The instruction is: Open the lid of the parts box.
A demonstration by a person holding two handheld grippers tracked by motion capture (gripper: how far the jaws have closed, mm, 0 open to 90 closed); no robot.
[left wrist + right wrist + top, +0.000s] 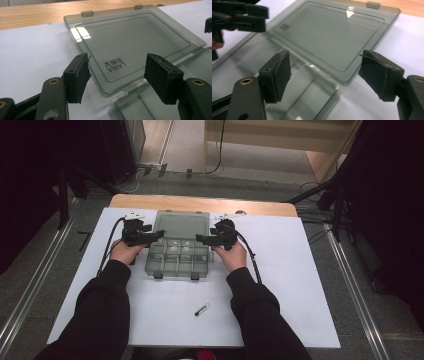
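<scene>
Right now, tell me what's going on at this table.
A person holds a pair of tongs in each hand over a grey, see-through compartment box on a white sheet. Its lid lies flat, folded back behind the tray. The left tongs and right tongs hover at the box's two sides near the hinge, both open with nothing between their jaws. A small dark tube lies on the sheet nearer the person.

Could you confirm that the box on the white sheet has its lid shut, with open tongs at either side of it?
Not quite: the lid is open, laid back flat on the white sheet behind the box, whose compartments are exposed in the high view. The rest holds: the left tongs and right tongs stand open at either side.
</scene>
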